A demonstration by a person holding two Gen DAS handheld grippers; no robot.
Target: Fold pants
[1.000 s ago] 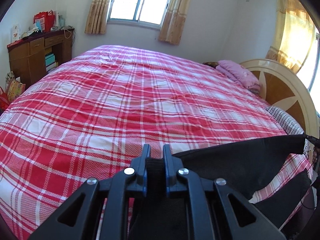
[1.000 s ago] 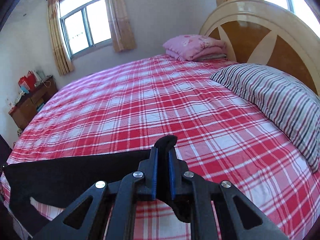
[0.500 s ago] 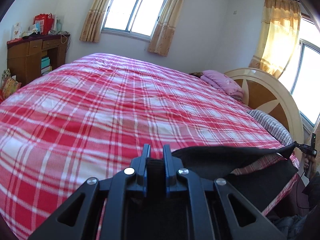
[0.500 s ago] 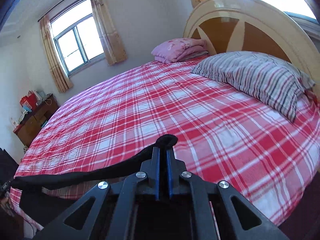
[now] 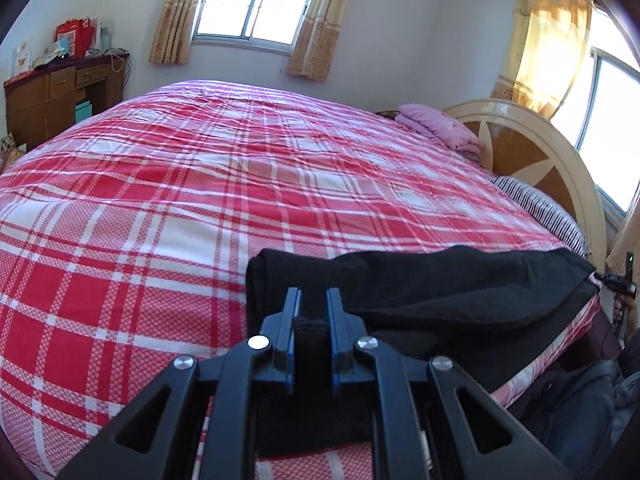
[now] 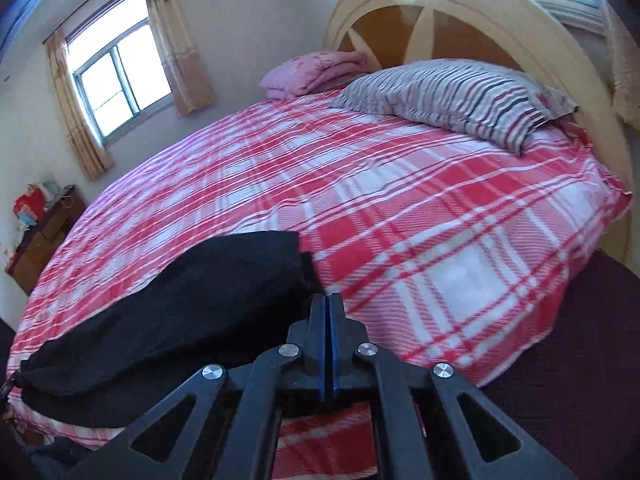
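Observation:
Black pants [image 5: 440, 288] lie stretched along the near edge of a red plaid bed [image 5: 240, 184], sagging onto the sheet. My left gripper [image 5: 312, 300] is shut on one end of the pants, with cloth between its fingers. My right gripper [image 6: 329, 304] is shut on the other end of the pants [image 6: 180, 300], which bulge to its left. The far right gripper tip shows in the left wrist view [image 5: 616, 280].
A striped pillow [image 6: 452, 96] and folded pink bedding [image 6: 316, 72] lie by the wooden headboard [image 6: 460, 28]. A wooden desk [image 5: 60, 96] stands at the far left wall. Dark clothing [image 5: 580, 400] lies below the bed edge on the right.
Both grippers have come down and forward over the bed edge. The pants, held taut in the air before, now drape and rest on the sheet.

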